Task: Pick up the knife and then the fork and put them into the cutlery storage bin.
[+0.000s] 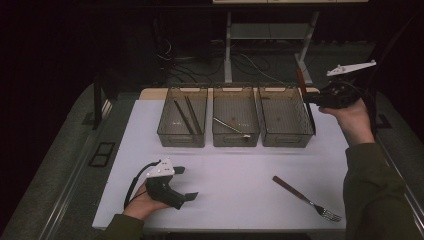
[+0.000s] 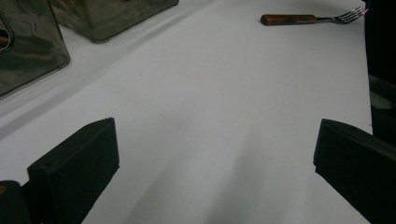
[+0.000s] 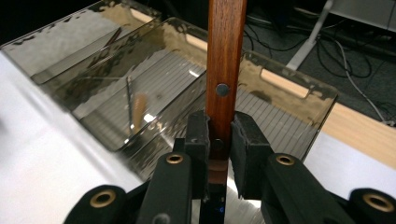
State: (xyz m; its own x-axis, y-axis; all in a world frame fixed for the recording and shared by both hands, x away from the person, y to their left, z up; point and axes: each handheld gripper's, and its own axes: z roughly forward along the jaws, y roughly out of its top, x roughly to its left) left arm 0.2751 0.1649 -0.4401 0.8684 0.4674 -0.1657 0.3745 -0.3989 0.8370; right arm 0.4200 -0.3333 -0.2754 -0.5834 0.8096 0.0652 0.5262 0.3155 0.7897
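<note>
Knife (image 3: 226, 60): its wooden handle with a metal rivet rises upright between the right gripper's (image 3: 220, 140) pads, which are clamped on it. In the high view the knife (image 1: 306, 100) hangs with its reddish handle up and its dark blade slanting down along the right wall of the right bin (image 1: 286, 117), held by the right gripper (image 1: 314, 98) above that bin's far right corner. Whether the blade tip touches the bin cannot be told.

Three smoky see-through bins stand side by side at the far edge of the white table (image 1: 235, 175). The left bin (image 1: 183, 116) holds two long dark sticks; the middle bin (image 1: 235, 117) holds a slim metal utensil lying aslant. The right bin's floor looks nearly bare.

A fork (image 1: 306, 198) with a wooden handle lies on the table near the right front edge, tines toward the person, well apart from the bins.

The left gripper (image 1: 186, 183) rests on the table at the front left, its jaws wide apart with nothing between them.

No readable writing or label shows on anything.
</note>
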